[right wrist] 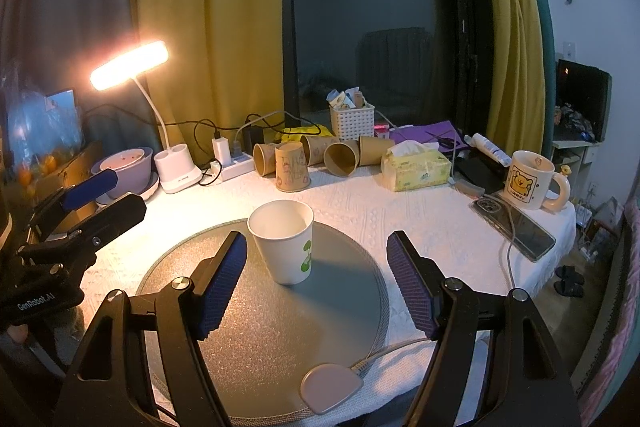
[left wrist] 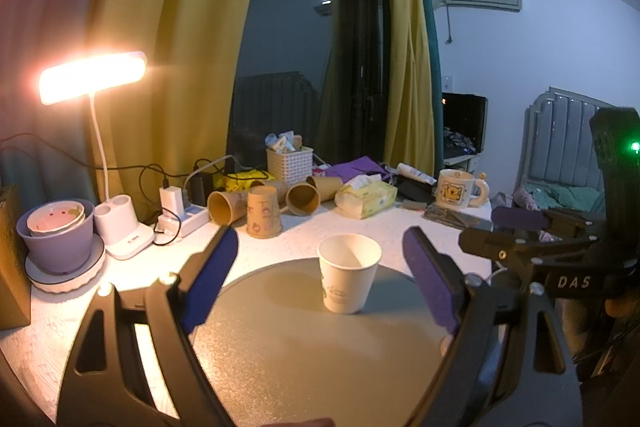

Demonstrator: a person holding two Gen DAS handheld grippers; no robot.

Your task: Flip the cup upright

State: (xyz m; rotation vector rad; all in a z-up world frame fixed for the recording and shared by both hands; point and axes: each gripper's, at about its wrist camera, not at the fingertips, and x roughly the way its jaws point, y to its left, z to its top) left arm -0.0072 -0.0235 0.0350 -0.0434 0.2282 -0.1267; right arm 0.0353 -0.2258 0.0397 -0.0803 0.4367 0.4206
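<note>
A white paper cup (left wrist: 349, 273) with a green print stands upright, mouth up, on a round grey mat (left wrist: 280, 347). It also shows in the right wrist view (right wrist: 285, 241) on the same mat (right wrist: 260, 347). My left gripper (left wrist: 320, 263) is open and empty, its blue pads on either side of the cup and a little short of it. My right gripper (right wrist: 316, 267) is open and empty, with the cup just ahead of its left pad. Each gripper shows at the edge of the other's view: the right gripper (left wrist: 520, 223) and the left gripper (right wrist: 96, 191).
Several brown paper cups (right wrist: 312, 155) lie or stand at the back of the table. Also there: a lit desk lamp (right wrist: 132, 65), a power strip (right wrist: 236, 163), a white basket (right wrist: 352, 121), a tissue pack (right wrist: 414, 167), a mug (right wrist: 530, 181), a phone (right wrist: 516, 225) and bowls (right wrist: 128, 167).
</note>
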